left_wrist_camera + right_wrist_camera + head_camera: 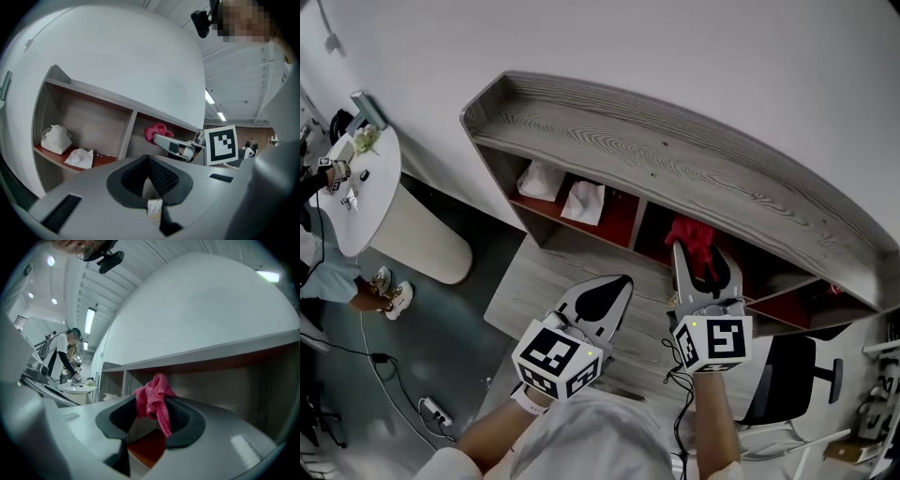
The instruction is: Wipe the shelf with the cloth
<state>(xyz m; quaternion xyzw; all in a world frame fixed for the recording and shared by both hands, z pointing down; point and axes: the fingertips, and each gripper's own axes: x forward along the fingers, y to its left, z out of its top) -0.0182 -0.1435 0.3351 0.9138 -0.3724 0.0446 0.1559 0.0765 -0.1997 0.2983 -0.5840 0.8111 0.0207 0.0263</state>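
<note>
Here, white bundles (583, 202) in left bay (617, 223) of shelf (675, 159); cloth (694, 234) clamped in right gripper (151, 405); left gripper (148, 158) closed, empty.

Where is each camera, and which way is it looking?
Head view: on the person's head, looking down at the shelf; left tool, right tool and forearms show.
Left gripper view: on the left tool, facing the shelf; its shut jaws show.
Right gripper view: on the right tool, facing the shelf; jaws grip the cloth.
Shared: all three see the cloth.
</note>
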